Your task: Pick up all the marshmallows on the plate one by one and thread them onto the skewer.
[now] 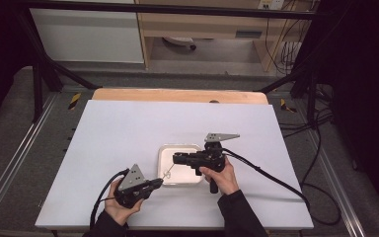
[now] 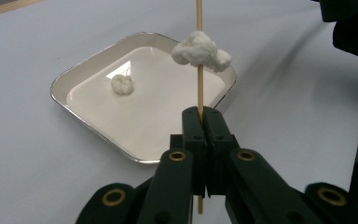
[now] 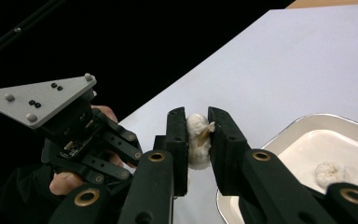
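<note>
A white puffy lump (image 3: 198, 140) sits on a thin wooden stick (image 2: 199, 60), above the tray's (image 2: 88, 60) 3 o'clock edge. The right gripper (image 3: 197, 135) squeezes this lump between its 2 jaws. The left gripper (image 2: 204, 126) is shut tight on the stick, holding it upright. 1 more white lump (image 2: 121, 84) lies in the tray, toward 10 o'clock. The tray rests on a white table (image 1: 128, 133).

The skewer (image 2: 199, 100) runs off the top edge in the left gripper view; its lower stretch hides between shut jaws. Upper left of the right gripper view is black, perhaps unlit floor.
</note>
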{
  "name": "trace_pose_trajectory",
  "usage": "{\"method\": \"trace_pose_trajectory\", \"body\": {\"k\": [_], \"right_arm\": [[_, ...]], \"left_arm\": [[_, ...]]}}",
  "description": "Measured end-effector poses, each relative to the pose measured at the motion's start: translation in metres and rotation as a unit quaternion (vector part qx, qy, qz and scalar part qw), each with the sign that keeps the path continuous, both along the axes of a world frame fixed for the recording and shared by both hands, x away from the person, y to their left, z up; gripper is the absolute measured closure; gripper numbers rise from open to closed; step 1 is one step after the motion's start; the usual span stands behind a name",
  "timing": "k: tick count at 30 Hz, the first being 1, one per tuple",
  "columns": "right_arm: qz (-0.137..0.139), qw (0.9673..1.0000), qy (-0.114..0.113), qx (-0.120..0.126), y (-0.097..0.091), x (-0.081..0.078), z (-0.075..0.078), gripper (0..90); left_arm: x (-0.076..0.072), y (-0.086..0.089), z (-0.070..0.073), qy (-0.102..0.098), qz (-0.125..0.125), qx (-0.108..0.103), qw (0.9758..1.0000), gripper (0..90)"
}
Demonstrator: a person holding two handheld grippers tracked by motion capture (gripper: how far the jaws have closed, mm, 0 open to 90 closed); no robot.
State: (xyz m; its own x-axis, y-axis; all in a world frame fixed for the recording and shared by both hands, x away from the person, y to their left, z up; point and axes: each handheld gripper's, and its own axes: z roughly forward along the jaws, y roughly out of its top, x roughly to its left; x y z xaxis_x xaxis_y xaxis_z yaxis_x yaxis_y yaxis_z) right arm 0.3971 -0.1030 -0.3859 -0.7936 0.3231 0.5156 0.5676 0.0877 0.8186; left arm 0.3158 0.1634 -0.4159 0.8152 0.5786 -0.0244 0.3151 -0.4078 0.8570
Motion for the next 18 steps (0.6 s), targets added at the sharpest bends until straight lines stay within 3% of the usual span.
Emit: {"method": "trace_pose_trajectory", "body": {"k": [1,3,5,13,18], "right_arm": [[0.005,1.0,0.003,-0.001,0.001,0.0,-0.001,78.8],[0.024,0.9995,0.02,-0.01,0.006,-0.002,-0.008,78.2],[0.015,0.9998,0.008,-0.013,0.008,-0.004,-0.011,78.1],[0.014,0.9994,0.008,-0.032,0.013,-0.007,-0.019,74.7],[0.0,0.9988,-0.018,-0.045,0.01,-0.008,-0.016,60.7]], "left_arm": [[0.0,0.0,0.001,-0.001,-0.003,-0.012,0.9999,89.3],[0.0,-0.004,0.004,-0.006,0.001,-0.003,1.0,89.3],[0.001,-0.005,0.002,-0.001,0.007,-0.003,1.0,89.2],[0.003,-0.007,-0.003,0.01,0.011,-0.003,0.9999,89.0],[0.004,-0.004,-0.002,0.014,0.015,-0.009,0.9997,89.0]]}}
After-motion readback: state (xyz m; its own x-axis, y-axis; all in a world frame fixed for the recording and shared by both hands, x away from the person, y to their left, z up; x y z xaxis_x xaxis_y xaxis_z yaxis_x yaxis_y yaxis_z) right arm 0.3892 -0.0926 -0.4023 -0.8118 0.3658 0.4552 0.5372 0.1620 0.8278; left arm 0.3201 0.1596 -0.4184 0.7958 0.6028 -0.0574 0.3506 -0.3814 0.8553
